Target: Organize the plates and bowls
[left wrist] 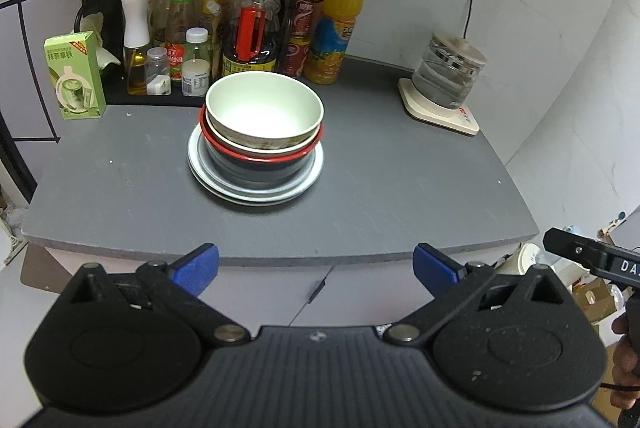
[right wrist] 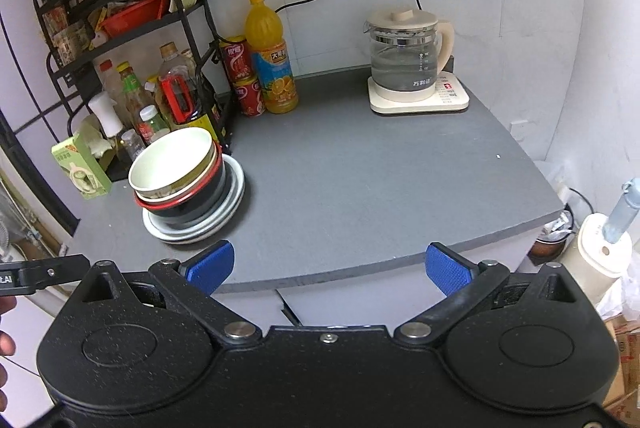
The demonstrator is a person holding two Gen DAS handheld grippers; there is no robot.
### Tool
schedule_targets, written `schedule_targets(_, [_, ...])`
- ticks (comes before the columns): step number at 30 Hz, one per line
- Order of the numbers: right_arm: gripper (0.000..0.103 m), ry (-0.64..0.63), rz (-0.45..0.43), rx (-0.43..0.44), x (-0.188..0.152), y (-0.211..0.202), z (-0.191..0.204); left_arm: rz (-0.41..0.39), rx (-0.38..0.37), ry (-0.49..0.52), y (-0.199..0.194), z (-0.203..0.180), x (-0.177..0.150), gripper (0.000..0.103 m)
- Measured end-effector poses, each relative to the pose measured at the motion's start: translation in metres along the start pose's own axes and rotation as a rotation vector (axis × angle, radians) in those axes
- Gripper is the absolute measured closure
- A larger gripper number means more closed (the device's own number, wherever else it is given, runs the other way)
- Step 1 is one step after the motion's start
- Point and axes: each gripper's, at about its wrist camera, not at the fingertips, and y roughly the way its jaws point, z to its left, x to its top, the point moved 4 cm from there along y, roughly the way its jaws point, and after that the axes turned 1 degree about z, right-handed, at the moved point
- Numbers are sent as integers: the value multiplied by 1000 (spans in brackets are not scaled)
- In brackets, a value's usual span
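The stack of bowls [left wrist: 262, 131] on plates [left wrist: 256, 187] sits mid-surface [left wrist: 400, 187], at 12 o'clock from the left claw [left wrist: 316, 264]. Both it and the right claw [right wrist: 330, 266] gape wide, empty. Likely hard, slick, breakable: pinch the top bowl's rim.

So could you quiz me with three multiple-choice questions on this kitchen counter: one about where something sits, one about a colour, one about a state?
1. Where is the glass kettle?
A. on a cream base at the counter's back right
B. on the black rack
C. on the plates

2. What colour is the rim of the black bowl?
A. blue
B. red
C. yellow

3. How are the left gripper and right gripper?
A. both open, empty
B. both shut on bowls
C. one holds a plate

Answers: 1 A, it stands on its base; 2 B, a red ring shows; 3 A, blue pads spread apart.
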Motion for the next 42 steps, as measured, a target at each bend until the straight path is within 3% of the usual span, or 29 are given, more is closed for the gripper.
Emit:
schedule_targets(20, [0,-50,-51,25,-24,-34,19,-25,-1,-2,-32,1,-26,1])
schedule_targets(42, [0,-78,-57,31,-34,-41,26,-22,-9,6,-36,-8,-37,1])
